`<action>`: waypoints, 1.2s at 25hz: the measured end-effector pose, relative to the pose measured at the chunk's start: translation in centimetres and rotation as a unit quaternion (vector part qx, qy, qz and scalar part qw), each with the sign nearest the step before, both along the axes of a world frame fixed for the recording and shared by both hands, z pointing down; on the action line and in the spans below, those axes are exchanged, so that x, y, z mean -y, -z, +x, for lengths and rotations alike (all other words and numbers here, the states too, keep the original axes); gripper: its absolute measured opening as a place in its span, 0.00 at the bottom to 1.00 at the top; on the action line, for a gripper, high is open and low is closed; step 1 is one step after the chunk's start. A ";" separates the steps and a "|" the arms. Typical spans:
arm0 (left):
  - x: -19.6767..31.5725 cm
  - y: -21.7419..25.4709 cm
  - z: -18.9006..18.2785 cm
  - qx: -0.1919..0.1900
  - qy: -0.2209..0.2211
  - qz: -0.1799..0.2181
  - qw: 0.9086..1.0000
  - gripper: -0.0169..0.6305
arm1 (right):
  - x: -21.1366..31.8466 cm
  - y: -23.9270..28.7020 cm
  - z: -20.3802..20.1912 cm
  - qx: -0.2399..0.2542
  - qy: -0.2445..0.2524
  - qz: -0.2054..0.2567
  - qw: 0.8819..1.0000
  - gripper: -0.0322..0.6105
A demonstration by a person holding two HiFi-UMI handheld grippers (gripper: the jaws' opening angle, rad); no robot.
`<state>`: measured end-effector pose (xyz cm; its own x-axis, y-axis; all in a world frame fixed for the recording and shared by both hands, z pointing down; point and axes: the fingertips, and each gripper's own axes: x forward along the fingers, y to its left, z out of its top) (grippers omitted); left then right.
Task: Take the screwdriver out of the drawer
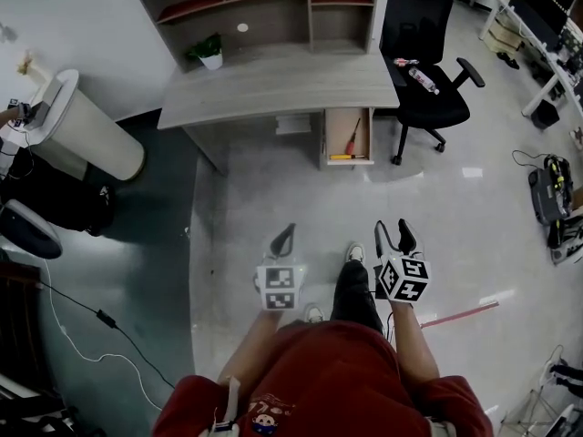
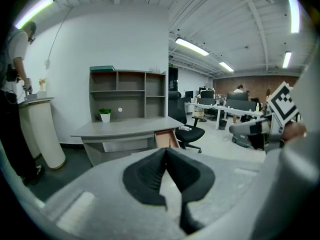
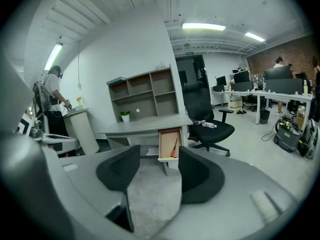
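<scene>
The screwdriver [image 1: 351, 138], with a red handle and a dark shaft, lies in the open wooden drawer [image 1: 332, 137] under the grey desk [image 1: 273, 87]. In the right gripper view the screwdriver [image 3: 173, 148] shows inside the drawer [image 3: 166, 145], far off between the jaws. Both grippers hover over the floor, well short of the desk. My left gripper [image 1: 284, 241] is shut with nothing in it; its dark pads meet at the tips [image 2: 165, 151]. My right gripper [image 1: 394, 237] is open and empty [image 3: 159, 155].
A yellow item [image 1: 347, 157] lies at the drawer's front. A black office chair [image 1: 424, 89] with a bottle on its seat stands right of the desk. A potted plant [image 1: 210, 55] sits on the desktop, below a shelf unit [image 1: 264, 3]. A white cylindrical stand [image 1: 86, 130] is at the left.
</scene>
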<state>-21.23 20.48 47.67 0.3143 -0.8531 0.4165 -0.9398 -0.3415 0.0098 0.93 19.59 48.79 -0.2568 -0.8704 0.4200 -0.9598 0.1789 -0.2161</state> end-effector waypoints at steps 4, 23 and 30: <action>3.9 -0.6 1.6 0.001 0.001 -0.008 1.000 0.02 | 4.2 -0.6 1.3 0.003 0.006 -0.011 1.000 0.40; 22.1 1.5 11.8 0.016 0.039 -0.015 0.999 0.02 | 23.3 -0.4 11.6 0.034 0.027 -0.029 0.999 0.40; 27.3 2.4 14.1 0.028 0.054 -0.009 0.998 0.02 | 29.0 -0.7 14.2 0.042 0.045 -0.033 0.998 0.40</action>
